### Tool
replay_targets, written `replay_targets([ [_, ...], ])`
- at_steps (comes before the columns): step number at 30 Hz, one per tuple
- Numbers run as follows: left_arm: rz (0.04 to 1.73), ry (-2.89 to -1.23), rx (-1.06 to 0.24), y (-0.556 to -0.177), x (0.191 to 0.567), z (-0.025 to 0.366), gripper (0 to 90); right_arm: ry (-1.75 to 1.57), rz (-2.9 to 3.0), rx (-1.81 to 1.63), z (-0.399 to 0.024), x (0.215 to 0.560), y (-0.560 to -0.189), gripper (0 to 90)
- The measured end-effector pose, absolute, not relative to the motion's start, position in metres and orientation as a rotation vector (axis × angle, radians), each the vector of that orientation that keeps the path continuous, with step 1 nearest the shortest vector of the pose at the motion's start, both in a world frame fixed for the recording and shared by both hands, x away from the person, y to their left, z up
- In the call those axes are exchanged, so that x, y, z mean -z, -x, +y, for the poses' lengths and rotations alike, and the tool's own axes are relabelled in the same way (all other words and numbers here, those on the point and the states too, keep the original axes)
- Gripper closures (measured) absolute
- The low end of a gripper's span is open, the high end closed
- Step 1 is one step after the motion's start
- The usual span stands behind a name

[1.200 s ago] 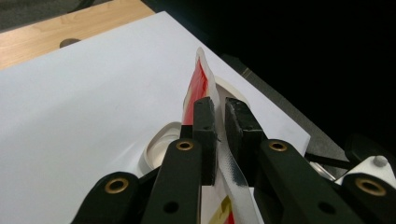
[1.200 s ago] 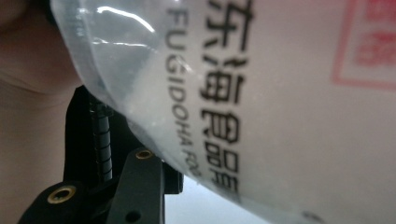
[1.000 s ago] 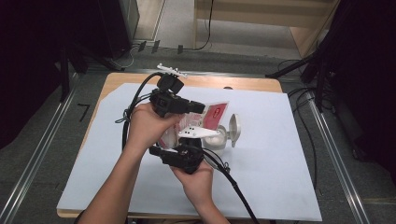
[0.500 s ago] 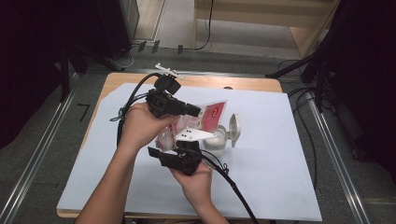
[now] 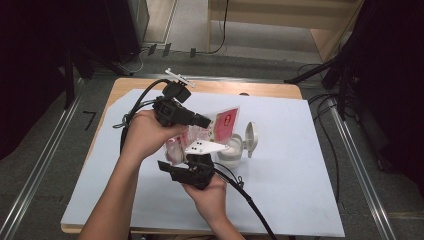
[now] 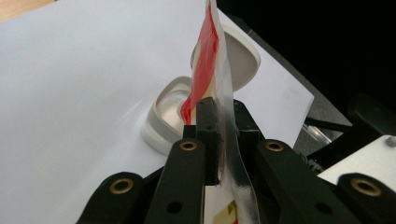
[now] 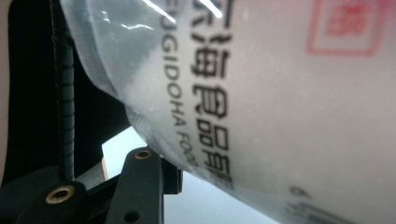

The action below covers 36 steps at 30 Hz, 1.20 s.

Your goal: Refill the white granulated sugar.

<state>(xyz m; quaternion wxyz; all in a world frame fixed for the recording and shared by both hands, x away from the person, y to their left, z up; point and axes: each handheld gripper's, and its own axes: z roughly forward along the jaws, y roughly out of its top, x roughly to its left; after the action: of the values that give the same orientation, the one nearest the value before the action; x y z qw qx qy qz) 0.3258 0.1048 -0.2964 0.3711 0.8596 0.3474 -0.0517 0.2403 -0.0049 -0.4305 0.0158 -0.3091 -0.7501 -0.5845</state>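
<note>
Pouch (image 6: 219, 70) pinched inside left tool (image 6: 223, 122)

1. The high view looks forward and down from above the person's side, taking in the whole tabletop (image 5: 300, 165).
2. The left gripper view looks along its jaws, close on the pouch (image 6: 212, 70), with the white container (image 6: 163, 119) beyond.
3. The right gripper view sits almost against the same pouch (image 7: 280, 93).
4. All three views share the pouch (image 5: 222, 125).
</note>
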Motion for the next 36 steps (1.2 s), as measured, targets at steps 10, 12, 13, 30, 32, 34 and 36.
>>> replay_targets([
  [10,0.867,-2.262,0.156,-0.328,0.302,0.108,84.4,0.927,-2.386,1.795,-0.002,0.436,-0.239,61.2],
  [12,0.842,-2.274,0.161,-0.327,0.303,0.108,85.0,0.916,-2.405,1.786,-0.002,0.437,-0.239,61.2],
  [13,0.839,-2.275,0.165,-0.327,0.303,0.107,85.2,0.91,-2.411,1.783,-0.002,0.438,-0.239,61.2],
  [30,0.863,-2.266,0.227,-0.332,0.309,0.119,90.0,0.892,-2.492,1.714,-0.002,0.445,-0.241,60.8],
  [32,0.865,-2.259,0.229,-0.331,0.308,0.118,90.0,0.894,-2.488,1.717,-0.002,0.445,-0.24,60.7],
  [34,0.853,-2.258,0.238,-0.331,0.308,0.119,90.0,0.893,-2.486,1.723,-0.003,0.445,-0.24,61.0],
  [36,0.845,-2.246,0.247,-0.33,0.306,0.121,90.0,0.909,-2.45,1.732,-0.005,0.446,-0.242,59.9],
])
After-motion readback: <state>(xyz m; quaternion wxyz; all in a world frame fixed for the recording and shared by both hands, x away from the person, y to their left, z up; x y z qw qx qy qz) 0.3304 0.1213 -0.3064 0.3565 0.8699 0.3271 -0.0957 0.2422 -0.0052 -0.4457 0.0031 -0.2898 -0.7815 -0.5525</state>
